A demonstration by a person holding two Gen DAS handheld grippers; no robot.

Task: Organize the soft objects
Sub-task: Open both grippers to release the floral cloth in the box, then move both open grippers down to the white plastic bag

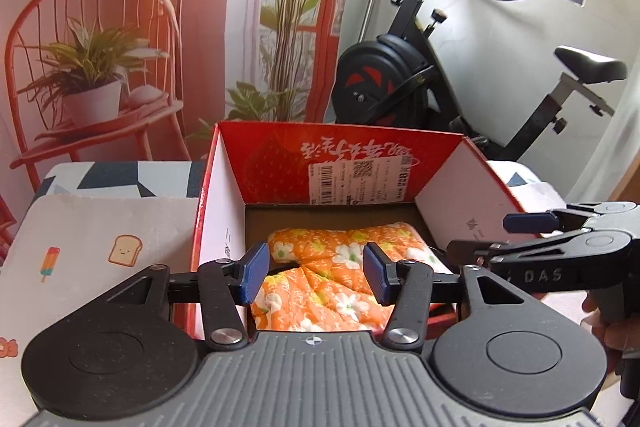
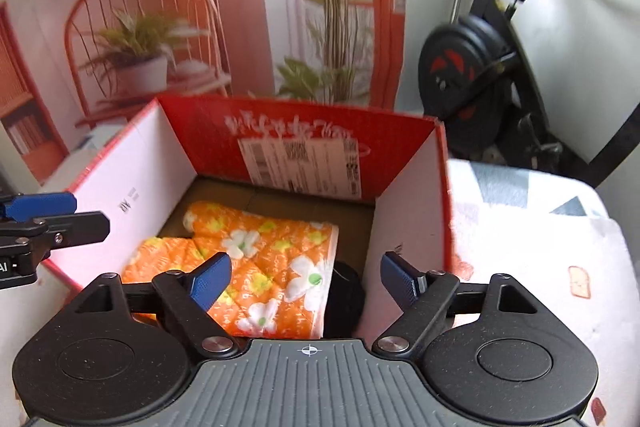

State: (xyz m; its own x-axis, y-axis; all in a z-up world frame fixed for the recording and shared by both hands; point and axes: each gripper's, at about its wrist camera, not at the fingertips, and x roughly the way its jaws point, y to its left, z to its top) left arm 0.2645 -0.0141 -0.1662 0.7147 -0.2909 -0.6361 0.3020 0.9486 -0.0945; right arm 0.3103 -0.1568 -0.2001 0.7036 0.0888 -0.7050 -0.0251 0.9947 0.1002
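Note:
An orange quilted cloth with white flowers (image 1: 320,291) lies flat on the bottom of an open red cardboard box (image 1: 340,131). My left gripper (image 1: 316,271) hovers just above the cloth with its blue pads apart and nothing between them. In the right wrist view the same cloth (image 2: 272,239) fills the left and middle of the box (image 2: 300,113). My right gripper (image 2: 306,281) stands open over the box's near right part, pads clear of the cloth. Each gripper shows at the edge of the other's view: the right gripper (image 1: 496,237) and the left gripper (image 2: 60,215).
A dark round object (image 2: 344,299) lies in the box beside the cloth's right edge. The box stands on a surface covered with a patterned cloth (image 1: 100,227). Behind are a printed backdrop with a chair and plants (image 1: 92,67) and an exercise bike (image 1: 400,79).

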